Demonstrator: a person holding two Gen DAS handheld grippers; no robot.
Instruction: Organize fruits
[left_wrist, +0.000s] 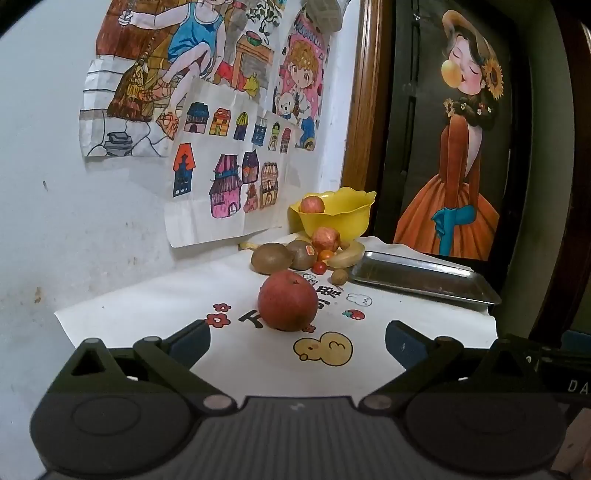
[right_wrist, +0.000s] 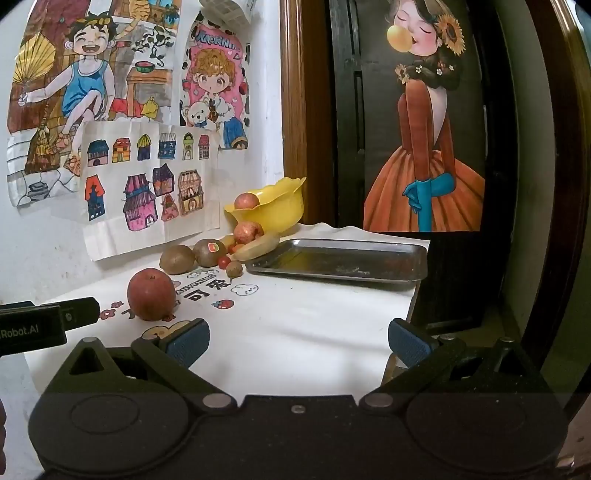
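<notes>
A red apple (left_wrist: 287, 300) (right_wrist: 151, 294) stands alone on the white printed cloth (left_wrist: 258, 373), just ahead of my open left gripper (left_wrist: 297, 341), whose jaws hold nothing. Behind it lie two kiwis (left_wrist: 271, 257) (right_wrist: 177, 259), a second apple (left_wrist: 325, 239), a banana (left_wrist: 345, 256) (right_wrist: 258, 246), cherry tomatoes (left_wrist: 320, 267) and a small brown fruit (left_wrist: 339, 276). A yellow bowl (left_wrist: 340, 212) (right_wrist: 275, 206) holds a third apple (left_wrist: 312, 205). My right gripper (right_wrist: 298, 341) is open over bare cloth, right of the red apple. One left finger (right_wrist: 79, 309) shows at its left.
A metal tray (left_wrist: 424, 278) (right_wrist: 340, 260) lies on the right of the table, next to the fruit pile. The wall with children's drawings (left_wrist: 207, 110) closes the left and back. A dark door with a painted figure (left_wrist: 458, 147) stands behind. The table's edge drops off right of the tray.
</notes>
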